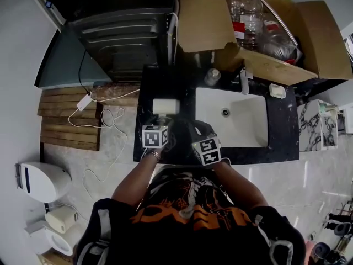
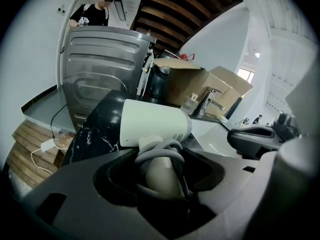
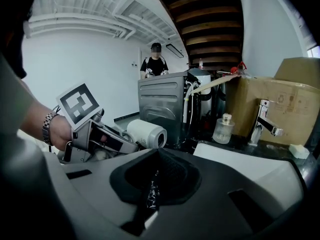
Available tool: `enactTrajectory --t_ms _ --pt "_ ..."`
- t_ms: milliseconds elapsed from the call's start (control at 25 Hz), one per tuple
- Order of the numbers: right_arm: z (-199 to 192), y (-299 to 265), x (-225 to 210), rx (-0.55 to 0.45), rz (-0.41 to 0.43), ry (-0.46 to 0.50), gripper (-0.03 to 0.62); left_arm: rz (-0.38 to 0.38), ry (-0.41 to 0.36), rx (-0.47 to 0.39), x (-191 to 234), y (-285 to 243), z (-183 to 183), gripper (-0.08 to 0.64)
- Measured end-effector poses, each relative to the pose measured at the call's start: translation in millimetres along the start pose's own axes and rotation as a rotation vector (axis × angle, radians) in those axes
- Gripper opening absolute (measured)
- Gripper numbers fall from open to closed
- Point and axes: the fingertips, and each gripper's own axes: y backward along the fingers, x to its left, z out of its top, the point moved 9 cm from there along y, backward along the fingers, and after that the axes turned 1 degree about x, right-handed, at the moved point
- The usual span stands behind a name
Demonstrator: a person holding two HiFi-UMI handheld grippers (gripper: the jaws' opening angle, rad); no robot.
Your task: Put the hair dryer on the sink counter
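The white hair dryer (image 1: 165,106) hangs over the black sink counter (image 1: 281,131), left of the basin. In the left gripper view its barrel (image 2: 155,123) points right and its handle, wrapped in grey cord (image 2: 160,151), sits between my jaws. My left gripper (image 1: 161,120) is shut on that handle. I cannot tell whether the dryer touches the counter. My right gripper (image 1: 199,130) hovers just right of it, jaws pressed together with nothing in them. The right gripper view shows the dryer (image 3: 146,133) and the left gripper (image 3: 117,143) from the side.
A white sink basin (image 1: 242,131) with a faucet (image 1: 244,80) lies to the right. A glass jar (image 1: 212,77), a soap bar (image 1: 277,91) and an open cardboard box (image 1: 209,21) with bottles stand behind. A washing machine (image 1: 127,37) is at the back left, with wooden slats (image 1: 71,120) and a white cable (image 1: 85,101) on the floor.
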Motion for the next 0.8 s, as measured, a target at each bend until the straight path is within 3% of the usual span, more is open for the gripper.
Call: enactTrajectory --t_ms 200,400,640,800 --pt "-2 -3 -2 0.006 -0.011 0.008 0.014 0.006 -0.019 0.010 3 -1 0 0.285" --pt "0 -7 0 -0.006 0.001 -0.005 0.014 -0.034 -0.034 0.061 4 -10 -2 0.305" --pt "5 -5 2 -0.017 0.001 0.003 0.014 -0.053 -0.090 0.053 -3 -4 -2 0.417" --pt "3 -6 -3 -0.013 -0.006 0.006 0.014 -0.062 -0.080 0.033 -5 -3 2 0.442"
